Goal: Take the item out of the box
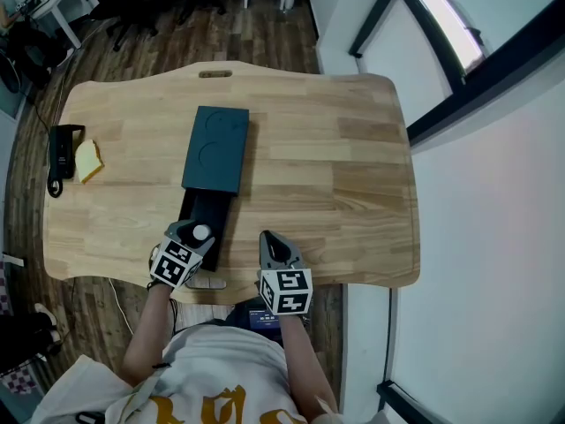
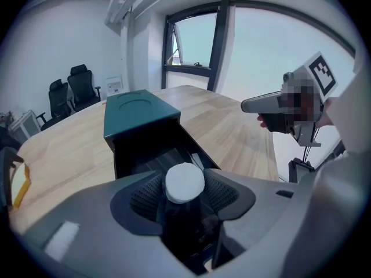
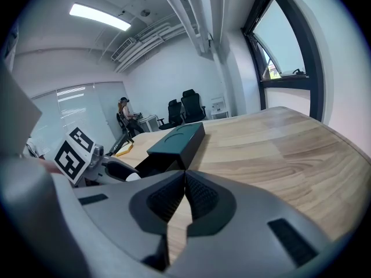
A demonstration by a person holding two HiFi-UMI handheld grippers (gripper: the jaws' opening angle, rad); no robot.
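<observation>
Item: small dark bottle with a white cap [image 2: 184,182]. It stood at the near end of the pulled-out tray [image 1: 208,203] of the dark teal box [image 1: 215,148], not lifted out. Left claw [image 1: 196,235] was spread wide around it, a pad on either side of the cap. No squeeze that I could see, so nothing held. Right claw [image 3: 184,198] was fully closed and empty, by the front edge of the desk [image 1: 344,166], right of the tray. Step looked like grasp setup — box opened, item straddled. Next move calls for closing the left claw on the bottle, then lifting straight up — clear of the tray walls.
</observation>
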